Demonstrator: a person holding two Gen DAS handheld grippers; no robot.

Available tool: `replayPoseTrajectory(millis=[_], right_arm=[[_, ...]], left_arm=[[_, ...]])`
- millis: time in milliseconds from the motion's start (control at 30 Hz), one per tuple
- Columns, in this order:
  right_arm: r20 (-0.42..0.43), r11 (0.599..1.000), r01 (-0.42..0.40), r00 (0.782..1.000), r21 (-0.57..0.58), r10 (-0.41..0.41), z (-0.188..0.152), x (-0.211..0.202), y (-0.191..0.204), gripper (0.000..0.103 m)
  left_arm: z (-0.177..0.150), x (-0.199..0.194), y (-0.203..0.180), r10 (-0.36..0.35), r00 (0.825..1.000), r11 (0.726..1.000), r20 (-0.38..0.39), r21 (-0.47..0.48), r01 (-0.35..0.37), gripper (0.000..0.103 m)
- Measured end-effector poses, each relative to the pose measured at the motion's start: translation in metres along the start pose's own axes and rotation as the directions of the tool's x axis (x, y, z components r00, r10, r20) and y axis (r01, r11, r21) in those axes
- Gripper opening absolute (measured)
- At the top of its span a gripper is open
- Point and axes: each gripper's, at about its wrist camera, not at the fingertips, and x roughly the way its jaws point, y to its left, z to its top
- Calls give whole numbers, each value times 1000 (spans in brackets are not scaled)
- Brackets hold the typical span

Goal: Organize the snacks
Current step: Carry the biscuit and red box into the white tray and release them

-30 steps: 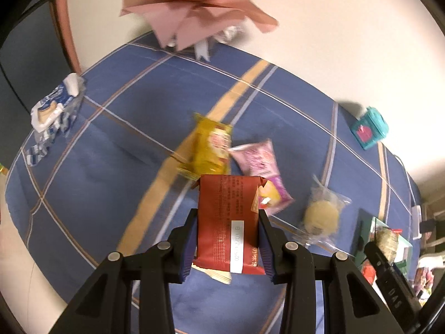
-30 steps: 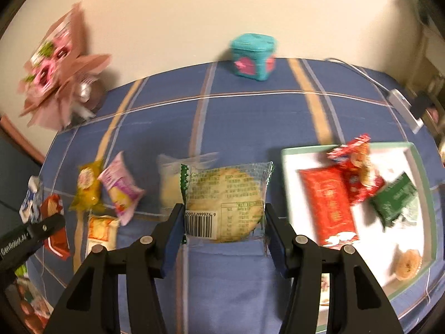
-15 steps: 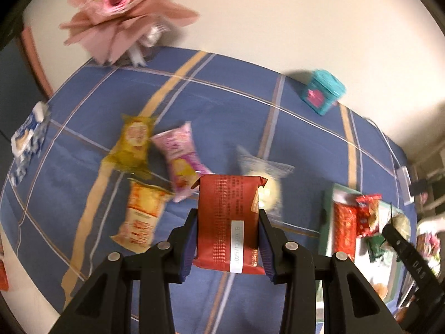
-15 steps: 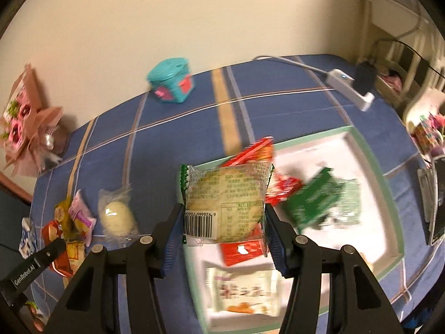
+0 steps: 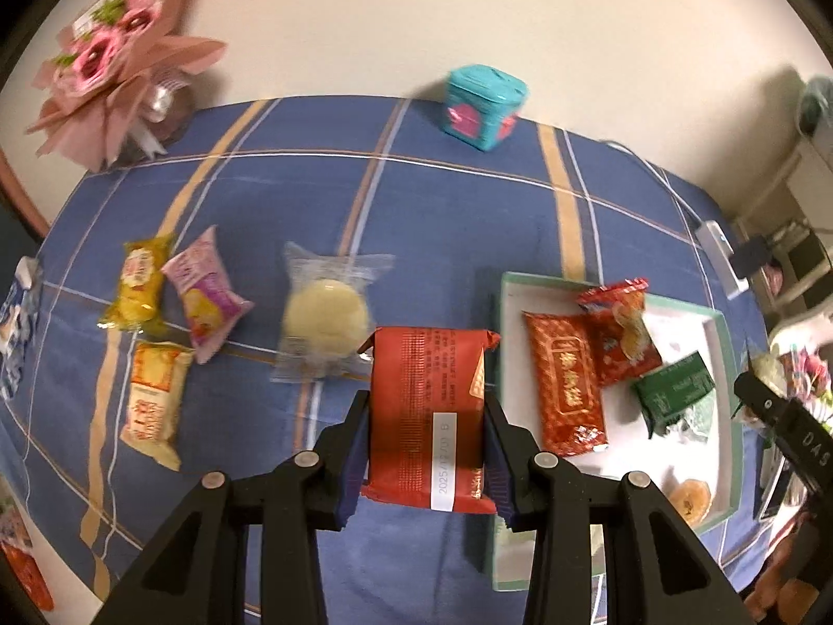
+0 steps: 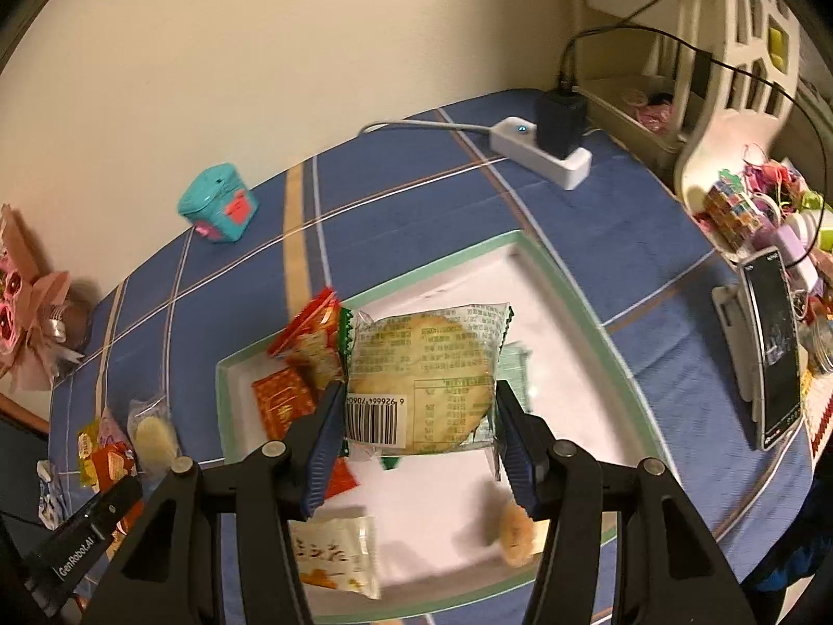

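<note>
Left wrist view: left tongs (image 5: pixel 424 461) clamp a red pack (image 5: pixel 428 416) just left of the tray (image 5: pixel 726 333), its long axis running away from the camera. Right tongs (image 6: pixel 419 435) grip a cracker pack (image 6: pixel 424 377) over the tray, barcode end nearest. Several snacks lie inside; four, including a yellow pack (image 5: pixel 138 281), wait on the worktop (image 5: pixel 312 182).

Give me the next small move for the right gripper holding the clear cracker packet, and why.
Probably lower it a little and open over the bare white patch. The right gripper is shut on the cracker packet, already above the tray, where other snacks lie. The left gripper holds the red packet beside the tray's edge, so it can follow.
</note>
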Motion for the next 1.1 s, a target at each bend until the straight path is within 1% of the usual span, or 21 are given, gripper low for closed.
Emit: replayPoseTrajectory(millis=[100,267,467,533,700,767,933,1100], right_arm=[[8,1000,-5,1000,9,5,3,-2,-10,57],[37,1000,-7,999,-10,7,9,2,-19,57],[20,1000,-14,1000,7,14,16,18,-29,57],[18,1000,-12,1000,9,12,18,21,-30,57],[14,1000,-12,1000,24,11,24,33,-35,57],[11,999,-11,1000,32,11,27,37,-37,57],[14,999,-13,1000,40,12,32,44,-37,57],[-12,999,-1,1000,46,2,29,57,-39,57]], left_arm=[[-2,6,-19,3,1000,1000,-6,30,-3,42],[-4,18,-48,-4,1000,996,-21,87,6,42],[0,41,-74,-20,998,991,-56,133,28,42],[2,47,-80,-17,998,990,-55,141,25,42],[10,48,-88,-17,1000,987,-26,162,21,42],[12,51,-89,-18,999,987,-27,161,22,42],[15,55,-84,-20,999,989,-37,143,25,42],[17,57,-74,-20,999,993,-41,116,25,42]])
